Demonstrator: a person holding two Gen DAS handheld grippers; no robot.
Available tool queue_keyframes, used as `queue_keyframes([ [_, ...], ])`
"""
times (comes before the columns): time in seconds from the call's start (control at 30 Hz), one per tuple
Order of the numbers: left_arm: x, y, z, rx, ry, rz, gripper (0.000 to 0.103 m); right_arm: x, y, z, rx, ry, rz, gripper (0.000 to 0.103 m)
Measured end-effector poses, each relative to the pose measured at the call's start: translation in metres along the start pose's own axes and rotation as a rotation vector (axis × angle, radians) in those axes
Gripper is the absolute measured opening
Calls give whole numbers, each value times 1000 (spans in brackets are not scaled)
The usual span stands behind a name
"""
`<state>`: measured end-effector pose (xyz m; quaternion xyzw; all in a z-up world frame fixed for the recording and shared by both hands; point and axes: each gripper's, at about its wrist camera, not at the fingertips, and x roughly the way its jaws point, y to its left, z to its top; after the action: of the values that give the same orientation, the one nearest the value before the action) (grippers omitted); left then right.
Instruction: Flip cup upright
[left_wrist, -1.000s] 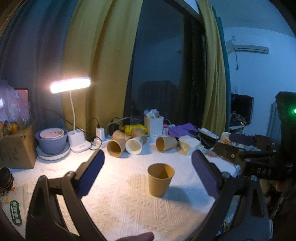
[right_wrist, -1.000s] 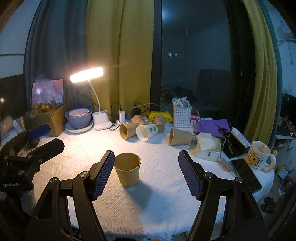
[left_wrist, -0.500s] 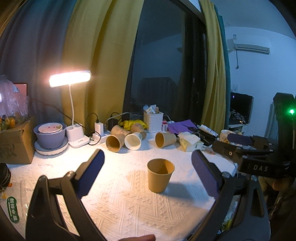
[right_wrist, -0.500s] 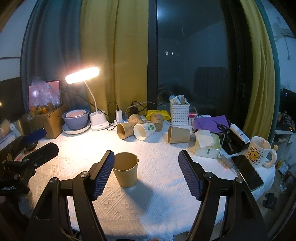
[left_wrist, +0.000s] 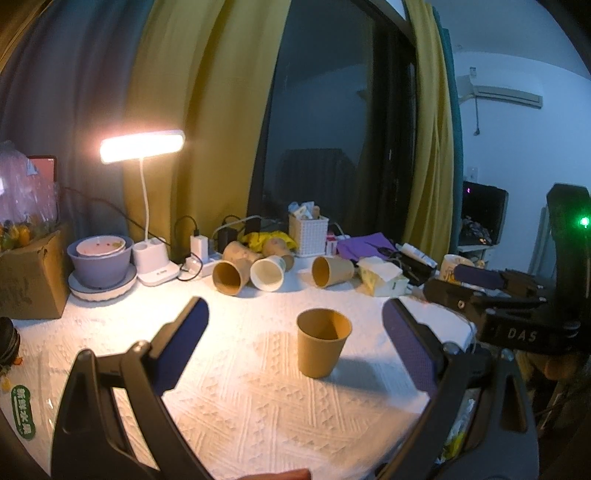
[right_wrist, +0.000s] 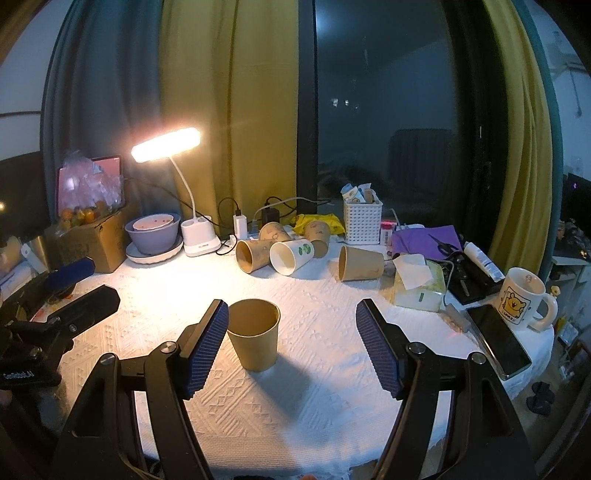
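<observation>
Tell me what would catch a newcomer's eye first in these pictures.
The lit desk lamp at the back left glares over the white tablecloth. Next is the brown paper cup standing upright alone near the front, while several other cups lie tipped on their sides further back. The right hand-held gripper frames the view with open, empty jaws, its left pad close beside the upright cup.

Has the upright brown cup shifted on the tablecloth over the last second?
No. The upright brown cup keeps its spot relative to the fallen cups behind it.
</observation>
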<state>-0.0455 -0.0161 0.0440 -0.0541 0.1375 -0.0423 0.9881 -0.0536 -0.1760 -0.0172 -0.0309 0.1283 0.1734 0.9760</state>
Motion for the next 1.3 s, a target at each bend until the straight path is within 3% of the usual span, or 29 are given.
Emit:
queue_keyframes([
  [1.3,0,0,-4,-3,8,-5,96,1,3,-1,-1,7,5,74],
])
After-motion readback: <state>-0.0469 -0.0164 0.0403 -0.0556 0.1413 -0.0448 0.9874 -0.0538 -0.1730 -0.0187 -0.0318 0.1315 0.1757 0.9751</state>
